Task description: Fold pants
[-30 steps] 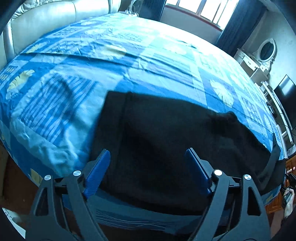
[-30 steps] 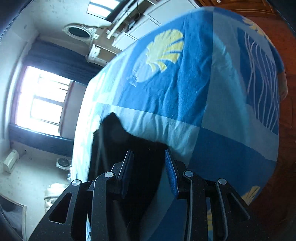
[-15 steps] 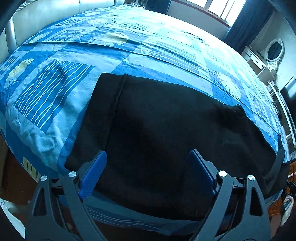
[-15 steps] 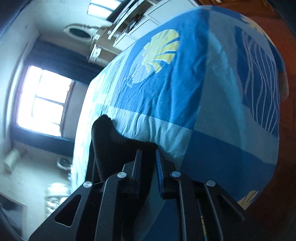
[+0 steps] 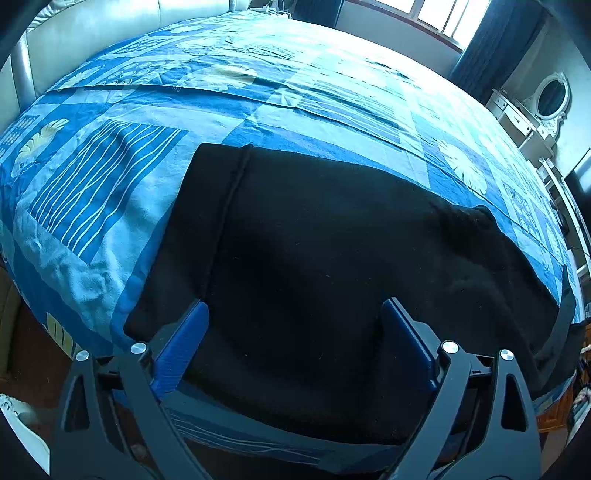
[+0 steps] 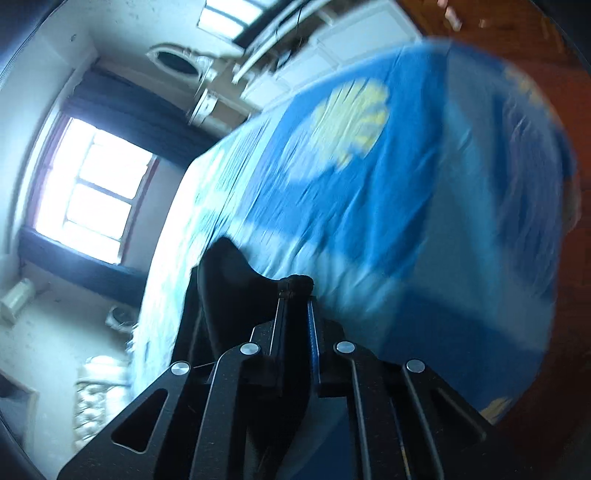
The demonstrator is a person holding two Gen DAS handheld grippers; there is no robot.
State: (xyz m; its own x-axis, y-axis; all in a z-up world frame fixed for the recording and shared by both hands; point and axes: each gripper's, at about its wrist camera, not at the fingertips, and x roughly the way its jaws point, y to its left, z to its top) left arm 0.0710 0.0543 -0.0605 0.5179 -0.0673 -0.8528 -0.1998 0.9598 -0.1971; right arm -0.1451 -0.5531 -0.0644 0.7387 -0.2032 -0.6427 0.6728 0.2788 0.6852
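Black pants [image 5: 314, 258] lie flat on the blue patterned bedspread [image 5: 110, 192], reaching from the near edge toward the right. My left gripper [image 5: 295, 332] is open, its blue fingers [image 5: 181, 339] spread over the near part of the pants, holding nothing. My right gripper [image 6: 295, 295] is shut on a bunched edge of the pants [image 6: 236, 288], which sticks out past the fingertips and is lifted off the bedspread [image 6: 406, 206]. The right wrist view is blurred by motion.
A pale padded headboard [image 5: 85, 40] stands at the far left. A window [image 5: 436, 14] with dark curtains is behind the bed, and a white dresser with an oval mirror [image 5: 550, 99] at the right. Wooden floor [image 5: 26, 350] lies below the bed's near edge.
My right gripper has closed on the pants' edge and started lifting it. My left gripper has moved forward over the pants, still open.
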